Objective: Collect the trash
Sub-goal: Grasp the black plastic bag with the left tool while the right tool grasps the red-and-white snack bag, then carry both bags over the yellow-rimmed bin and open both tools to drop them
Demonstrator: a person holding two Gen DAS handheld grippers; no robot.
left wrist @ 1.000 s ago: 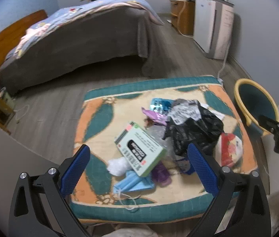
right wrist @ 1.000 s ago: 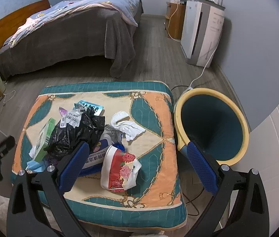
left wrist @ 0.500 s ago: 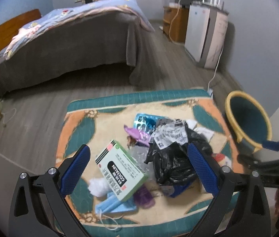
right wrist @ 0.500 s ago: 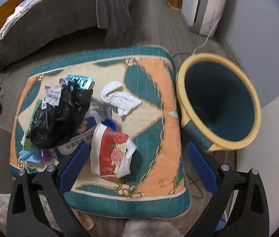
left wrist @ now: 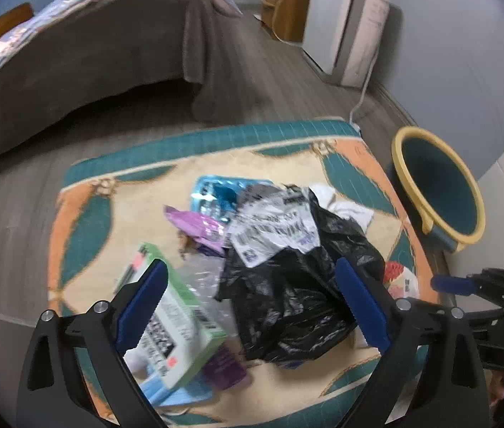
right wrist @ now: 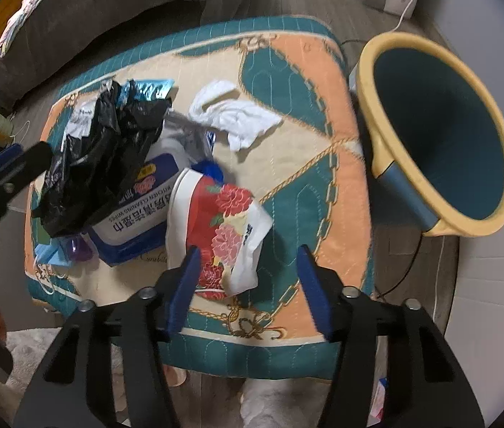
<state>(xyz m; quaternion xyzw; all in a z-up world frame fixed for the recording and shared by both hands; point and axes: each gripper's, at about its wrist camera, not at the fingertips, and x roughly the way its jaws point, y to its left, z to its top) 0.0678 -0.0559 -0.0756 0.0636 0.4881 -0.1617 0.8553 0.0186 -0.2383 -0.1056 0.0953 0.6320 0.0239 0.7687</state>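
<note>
A pile of trash lies on a quilted teal and orange cushion (right wrist: 298,71). A black plastic bag (left wrist: 294,285) sits mid-pile and also shows in the right wrist view (right wrist: 98,157). A green and white box (left wrist: 177,317), a purple wrapper (left wrist: 198,224), a white cloth (right wrist: 237,117), a wipes pack (right wrist: 138,210) and a red floral bag (right wrist: 223,224) lie around it. A yellow-rimmed teal bin (right wrist: 441,132) stands right of the cushion. My left gripper (left wrist: 248,310) is open above the black bag. My right gripper (right wrist: 248,289) is open just over the floral bag.
A bed with a grey cover (left wrist: 84,57) stands beyond the cushion. A white appliance (left wrist: 341,25) and a wooden cabinet (left wrist: 284,7) stand by the far wall. A cable (right wrist: 405,3) runs along the floor near the bin.
Both grippers have dropped toward the cushion and tilted down. The right one has closed in on the floral bag; the left one on the black bag. Nothing was grasped.
</note>
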